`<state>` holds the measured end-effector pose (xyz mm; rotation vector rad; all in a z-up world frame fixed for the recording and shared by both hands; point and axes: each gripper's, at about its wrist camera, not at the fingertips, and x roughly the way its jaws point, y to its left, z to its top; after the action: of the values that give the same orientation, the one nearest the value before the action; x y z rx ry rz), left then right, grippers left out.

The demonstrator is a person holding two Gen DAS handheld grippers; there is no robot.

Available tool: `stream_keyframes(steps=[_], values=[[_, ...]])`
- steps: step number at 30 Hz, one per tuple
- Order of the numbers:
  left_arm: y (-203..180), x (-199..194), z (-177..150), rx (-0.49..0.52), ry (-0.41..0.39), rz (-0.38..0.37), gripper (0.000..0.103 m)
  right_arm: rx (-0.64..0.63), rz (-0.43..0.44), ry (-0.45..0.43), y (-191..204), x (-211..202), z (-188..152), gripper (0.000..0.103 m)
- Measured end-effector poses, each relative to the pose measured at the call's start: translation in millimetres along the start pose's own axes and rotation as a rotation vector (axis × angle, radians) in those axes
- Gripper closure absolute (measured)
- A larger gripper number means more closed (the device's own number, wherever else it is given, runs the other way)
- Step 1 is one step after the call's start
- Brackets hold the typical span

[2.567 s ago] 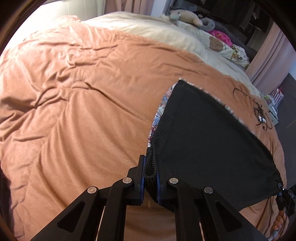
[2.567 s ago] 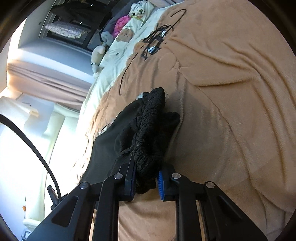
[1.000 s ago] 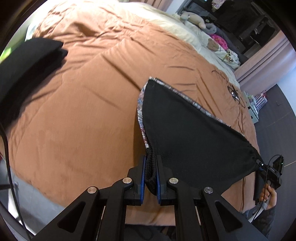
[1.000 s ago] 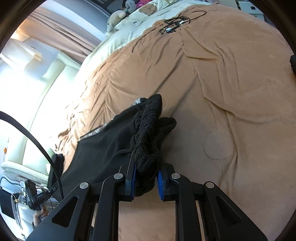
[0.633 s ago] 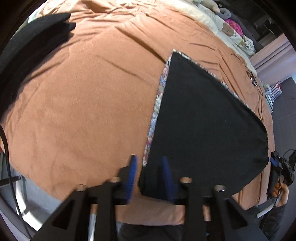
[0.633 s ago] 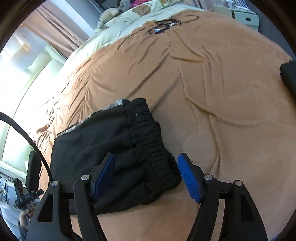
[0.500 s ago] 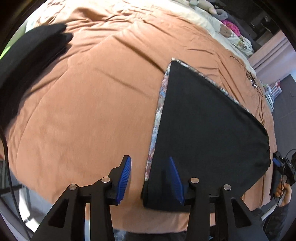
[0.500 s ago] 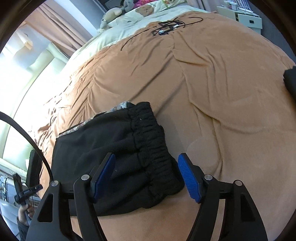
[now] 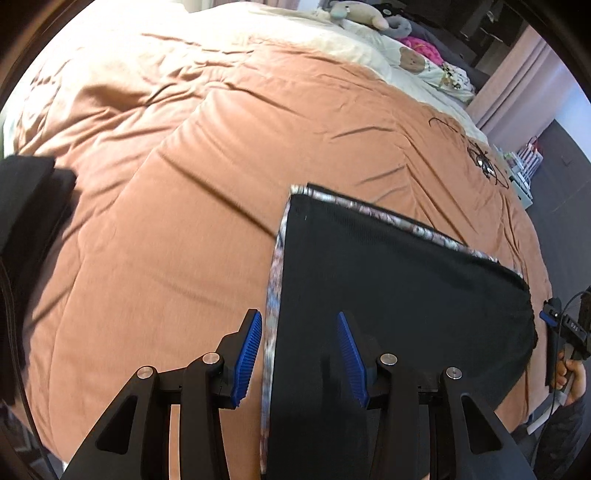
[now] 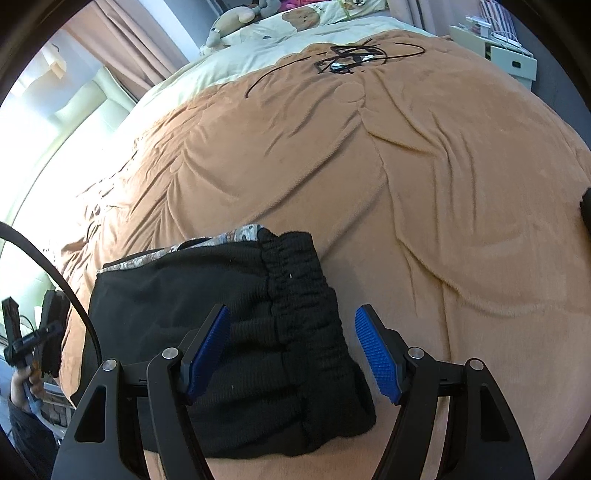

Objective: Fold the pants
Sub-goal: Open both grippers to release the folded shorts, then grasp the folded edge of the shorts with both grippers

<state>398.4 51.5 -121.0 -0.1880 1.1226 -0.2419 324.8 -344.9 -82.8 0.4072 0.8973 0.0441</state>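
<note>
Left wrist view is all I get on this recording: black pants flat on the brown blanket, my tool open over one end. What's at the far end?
Observer: The elastic waistband lies there, gathered, flat on the blanket.
Operator: Is the right tool gripping it?
Observer: No. The right tool is open, its blue pads clear of the cloth on either side.
Operator: Anything near that end?
Observer: A black cable tangle lies farther up the bed, well apart from the pants.

Big bed, tan blanket; cream sheet and plush toys at head. Pink curtains, bright window, dark floor.
</note>
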Motion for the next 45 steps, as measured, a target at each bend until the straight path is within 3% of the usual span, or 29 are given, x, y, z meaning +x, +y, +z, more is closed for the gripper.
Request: stream_keyframes(steps=[4, 26, 30, 33, 35, 36, 40, 45], values=[[-3, 14, 14, 0.021, 0.011, -0.003, 0.058, -0.036, -0.021, 0.011, 8, 11, 9, 0.028], [-4, 94, 81, 0.097, 0.026, -0.018, 0.058, -0.133, -0.073, 0.128, 25, 78, 46, 0.028], [-6, 111, 88, 0.118, 0.046, -0.016, 0.058, -0.148, -0.082, 0.137, 28, 84, 48, 0.036], [-7, 121, 91, 0.132, 0.058, -0.014, 0.058, -0.162, -0.086, 0.144, 31, 88, 48, 0.047], [-9, 126, 92, 0.149, 0.062, -0.005, 0.07, -0.18, -0.096, 0.139, 33, 89, 47, 0.06], [-9, 127, 92, 0.157, 0.059, 0.015, 0.084, -0.19, -0.104, 0.134, 35, 89, 47, 0.061], [-10, 122, 93, 0.157, 0.038, 0.008, 0.093, -0.209, -0.133, 0.111, 42, 84, 44, 0.067], [-19, 106, 97, 0.185, 0.0, 0.02, 0.094, -0.189, -0.132, 0.075, 39, 70, 42, 0.068]])
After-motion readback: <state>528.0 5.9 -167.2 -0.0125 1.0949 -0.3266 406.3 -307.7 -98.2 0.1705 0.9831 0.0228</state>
